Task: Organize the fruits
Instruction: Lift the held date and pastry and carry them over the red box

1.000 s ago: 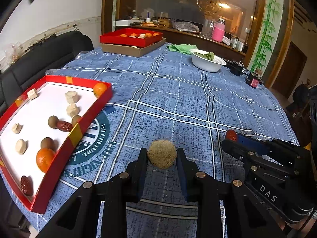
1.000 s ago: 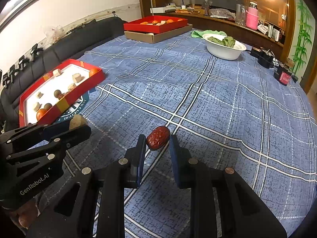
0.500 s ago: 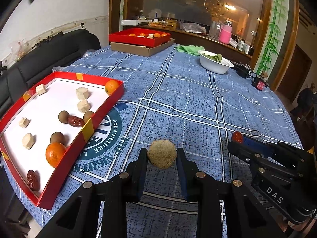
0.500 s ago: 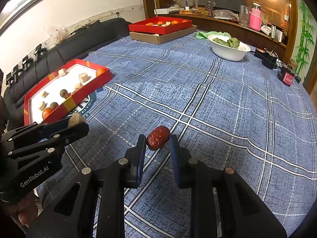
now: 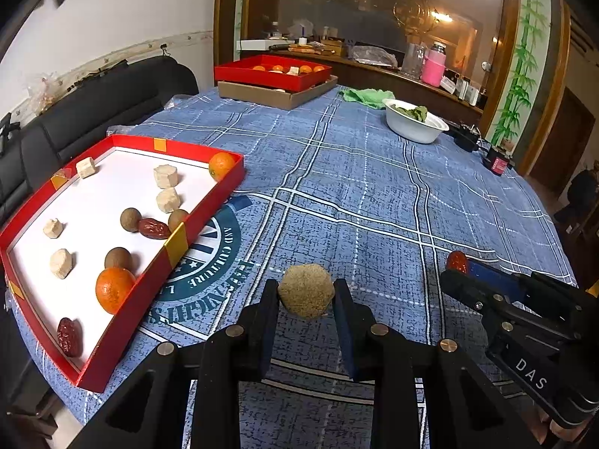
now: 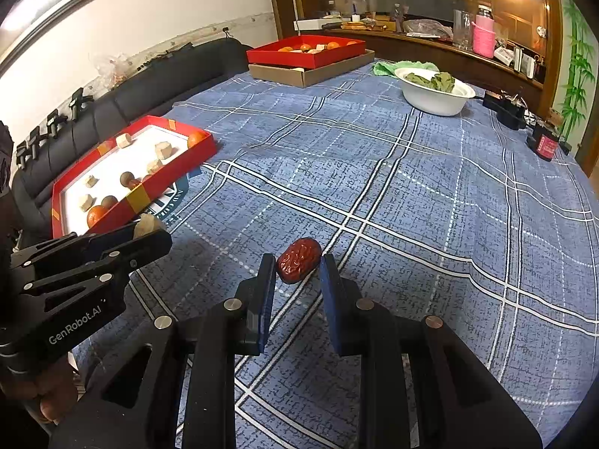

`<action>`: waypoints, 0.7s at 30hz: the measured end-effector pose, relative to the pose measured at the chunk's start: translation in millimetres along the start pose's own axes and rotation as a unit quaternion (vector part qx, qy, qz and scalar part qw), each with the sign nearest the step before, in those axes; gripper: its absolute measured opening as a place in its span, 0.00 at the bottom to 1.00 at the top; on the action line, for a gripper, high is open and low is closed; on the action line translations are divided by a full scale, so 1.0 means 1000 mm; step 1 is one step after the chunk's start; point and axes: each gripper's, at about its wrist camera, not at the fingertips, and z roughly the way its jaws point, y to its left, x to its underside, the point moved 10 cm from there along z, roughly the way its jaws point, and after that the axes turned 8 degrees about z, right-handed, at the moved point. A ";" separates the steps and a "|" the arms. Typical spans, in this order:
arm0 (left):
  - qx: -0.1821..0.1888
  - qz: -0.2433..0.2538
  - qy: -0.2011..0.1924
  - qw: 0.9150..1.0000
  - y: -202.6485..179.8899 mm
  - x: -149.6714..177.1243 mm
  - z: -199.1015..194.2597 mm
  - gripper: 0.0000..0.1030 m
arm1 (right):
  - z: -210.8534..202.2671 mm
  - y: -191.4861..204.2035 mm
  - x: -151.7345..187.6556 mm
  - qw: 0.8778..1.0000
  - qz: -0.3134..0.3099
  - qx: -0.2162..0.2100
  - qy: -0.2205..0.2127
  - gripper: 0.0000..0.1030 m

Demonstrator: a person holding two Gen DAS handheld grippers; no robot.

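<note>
Low in the centre of the left wrist view, the left gripper (image 5: 306, 292) has its jaws drawn in against a rough tan ball (image 5: 306, 290), which hangs clear above the blue plaid tablecloth (image 5: 374, 194). In the right wrist view the right gripper (image 6: 297, 263) is likewise nipped onto a wrinkled red date (image 6: 298, 260) at lower centre, pads pressing its two ends. The red tray (image 5: 176, 241), at the left of the left view, already holds oranges, brown round fruits, dates and pale chunks on its white floor. The ball looks dry, grainy and light (its crust may well crumble or shed under a hard squeeze), so a gentle hold across its widest part, as now, seems the safest; the grit should keep it from slipping. The date looks glossy, leathery and a little yielding, small enough to pivot between flat pads, so gripping it across the middle of its short width would probably be steadier than by the ends. Both pieces appear nearly weightless; a careless bump on the tray's raised rim is likelier to dislodge them than their own mass.
</note>
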 end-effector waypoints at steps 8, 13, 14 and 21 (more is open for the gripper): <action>-0.011 -0.012 -0.005 1.000 0.011 -0.001 -0.006 0.27 | -0.004 0.010 -0.002 1.000 -0.008 -0.006 -0.005 0.22; -0.014 -0.022 -0.010 1.000 0.019 -0.001 -0.010 0.27 | -0.004 0.019 -0.004 1.000 -0.016 -0.009 -0.005 0.22; -0.015 -0.025 -0.011 1.000 0.021 -0.001 -0.011 0.27 | -0.004 0.021 -0.005 1.000 -0.019 -0.008 -0.004 0.22; -0.024 -0.041 -0.019 0.999 0.038 -0.002 -0.018 0.27 | -0.003 0.047 -0.017 0.999 -0.043 -0.009 -0.011 0.22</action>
